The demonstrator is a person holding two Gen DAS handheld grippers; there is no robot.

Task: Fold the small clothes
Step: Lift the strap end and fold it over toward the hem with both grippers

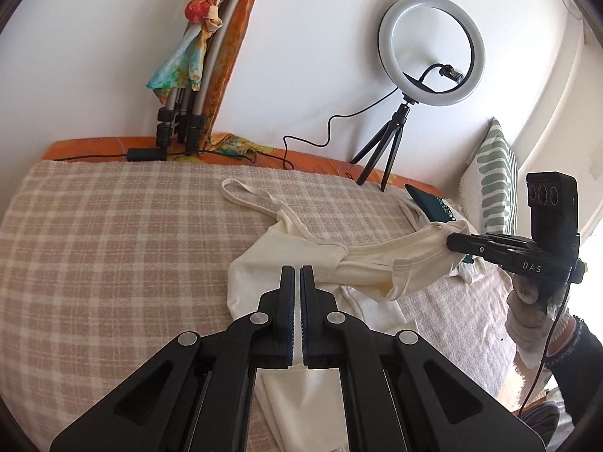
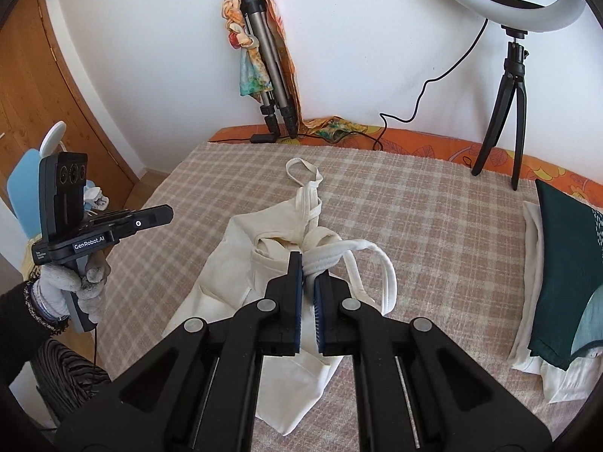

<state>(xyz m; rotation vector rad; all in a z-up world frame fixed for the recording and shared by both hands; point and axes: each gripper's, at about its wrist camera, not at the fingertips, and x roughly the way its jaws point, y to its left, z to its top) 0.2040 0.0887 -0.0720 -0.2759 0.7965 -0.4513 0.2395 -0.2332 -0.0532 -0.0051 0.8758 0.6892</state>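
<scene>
A cream strappy top lies crumpled on the checked bed cover. My right gripper is shut on a bunched strap and edge of the top. In the left wrist view the right gripper holds that edge lifted off the bed, so the cloth stretches toward it. One strap loop lies flat toward the wall. My left gripper hovers above the top with its jaws shut and nothing between them. From the right wrist view the left gripper hangs left of the garment in a gloved hand.
A ring light on a small tripod stands at the bed's far edge, its cable trailing along the wall. A folded tripod wrapped in a colourful scarf leans on the wall. Dark green and white folded clothes and a patterned pillow lie at the right.
</scene>
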